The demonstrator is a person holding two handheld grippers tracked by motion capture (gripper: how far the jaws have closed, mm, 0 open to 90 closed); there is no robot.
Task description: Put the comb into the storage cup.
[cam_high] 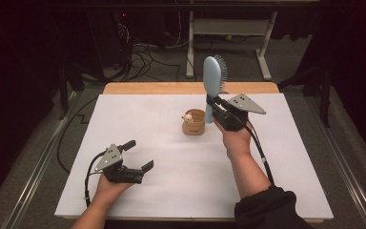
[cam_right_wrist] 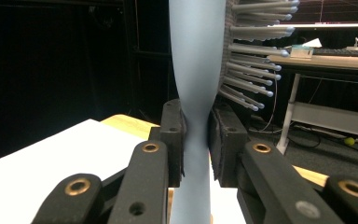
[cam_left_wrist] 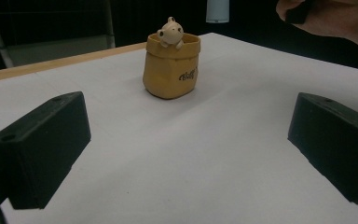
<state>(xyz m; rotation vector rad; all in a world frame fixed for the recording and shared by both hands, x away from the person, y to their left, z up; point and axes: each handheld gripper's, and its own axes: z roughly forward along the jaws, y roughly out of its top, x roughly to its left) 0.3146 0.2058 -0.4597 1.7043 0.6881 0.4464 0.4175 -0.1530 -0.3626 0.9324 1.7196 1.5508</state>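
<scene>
The light-blue hairbrush stands upright in the air, just beside the small sack-shaped holder and a little above it, with the bristles turned away from the holder. The right gripper is clamped on the narrow neck of the brush, where the handle begins; in the right gripper view both pads press on the blue plastic from two sides. The lower end of the handle hangs near the rim of the holder but, as far as I can judge, it is not inside yet. So the picking up looks done, and what is left is to lower the handle into the holder and let go. The holder is tan, has a little bear figure on its rim, and I see nothing else in it. The left gripper rests on the white table surface, well apart from the holder, with its jaws wide apart and nothing between them.
</scene>
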